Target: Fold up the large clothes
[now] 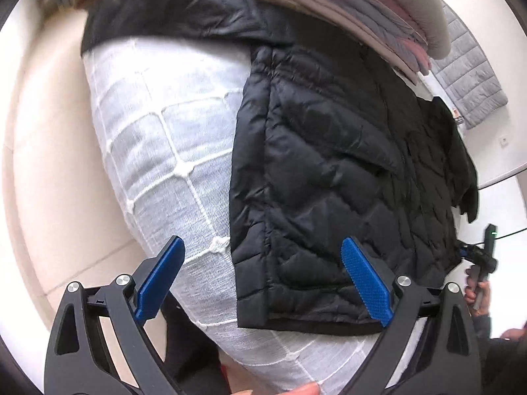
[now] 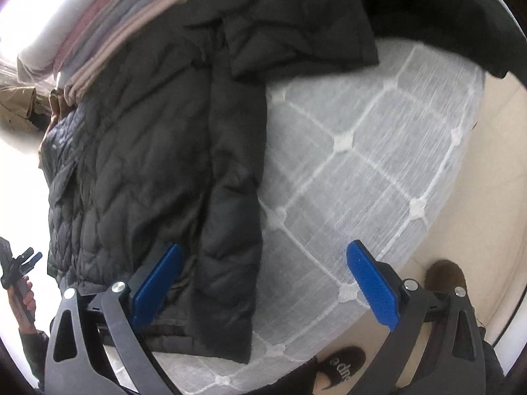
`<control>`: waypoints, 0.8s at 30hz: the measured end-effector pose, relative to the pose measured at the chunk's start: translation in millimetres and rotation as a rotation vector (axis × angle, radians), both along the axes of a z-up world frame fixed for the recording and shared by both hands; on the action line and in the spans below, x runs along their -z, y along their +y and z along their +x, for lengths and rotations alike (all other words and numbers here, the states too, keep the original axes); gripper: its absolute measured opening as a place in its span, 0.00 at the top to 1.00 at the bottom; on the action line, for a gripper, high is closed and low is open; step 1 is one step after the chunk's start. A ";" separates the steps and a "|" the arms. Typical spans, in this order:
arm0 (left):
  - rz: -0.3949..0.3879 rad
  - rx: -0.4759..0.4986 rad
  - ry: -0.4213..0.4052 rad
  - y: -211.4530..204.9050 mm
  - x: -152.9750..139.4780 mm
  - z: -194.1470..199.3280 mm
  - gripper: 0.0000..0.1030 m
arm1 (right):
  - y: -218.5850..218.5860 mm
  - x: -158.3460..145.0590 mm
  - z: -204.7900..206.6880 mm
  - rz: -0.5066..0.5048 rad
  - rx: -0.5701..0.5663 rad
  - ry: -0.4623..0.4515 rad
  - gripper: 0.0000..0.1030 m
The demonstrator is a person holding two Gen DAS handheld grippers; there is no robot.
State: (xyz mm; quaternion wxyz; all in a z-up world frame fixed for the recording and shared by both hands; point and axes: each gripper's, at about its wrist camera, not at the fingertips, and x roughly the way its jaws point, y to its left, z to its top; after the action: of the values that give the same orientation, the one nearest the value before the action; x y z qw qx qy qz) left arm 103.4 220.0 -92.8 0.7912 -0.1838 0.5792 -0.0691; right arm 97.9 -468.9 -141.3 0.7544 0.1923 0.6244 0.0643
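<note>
The jaws of the left gripper (image 1: 263, 276) are standing wide apart and gripping nothing, hovering above the near hem of a black quilted jacket (image 1: 329, 164). In this left wrist view the jacket is lying flat on a white cover with a raised diamond grid (image 1: 158, 151), its long axis running away from the camera, hem nearest and collar end farthest. One blue pad is hanging over the bare cover, the other over the jacket's lower corner. A stack of folded fabrics in beige, pink and grey (image 1: 378, 10) is sitting beyond the jacket's far end, and a grey quilted piece (image 1: 467, 79) is lying off to the right. At the right edge the right gripper (image 1: 484, 253) is showing small, with a hand around its handle. In the right wrist view the jaws of the right gripper (image 2: 263, 283) are likewise spread wide and empty. The jacket (image 2: 148, 164) is filling the left half here, a sleeve (image 2: 230, 230) lying straight along its side toward the camera, cuff nearest. The left gripper (image 2: 19, 260) is appearing at the left edge. Below the cover's edge (image 2: 378, 164), a dark shoe (image 2: 342, 367) is showing white lettering, only partly readable, and a brown shoe (image 2: 444, 276) is resting on the pale floor (image 2: 477, 197).
</note>
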 end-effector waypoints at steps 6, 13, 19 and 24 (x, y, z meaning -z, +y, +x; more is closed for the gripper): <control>-0.170 0.015 0.134 5.3 46.2 14.4 0.10 | -7.0 5.9 -5.7 0.120 0.004 0.022 0.06; -0.299 0.108 0.134 -30.8 51.7 6.9 0.07 | -2.6 12.2 -14.1 0.359 -0.030 0.018 0.07; -0.410 0.129 0.189 -54.8 67.3 5.4 0.80 | -0.3 27.4 -18.7 0.394 0.060 0.035 0.87; -0.356 0.123 0.141 -69.3 72.8 1.1 0.92 | -2.5 19.7 -27.5 0.423 0.112 -0.022 0.91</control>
State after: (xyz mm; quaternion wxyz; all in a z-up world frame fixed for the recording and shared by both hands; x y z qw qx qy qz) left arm 104.5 150.7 -165.7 0.6979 -0.2895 0.6220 -0.2056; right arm 70.3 -471.4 -161.0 0.7065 0.3797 0.5770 0.1539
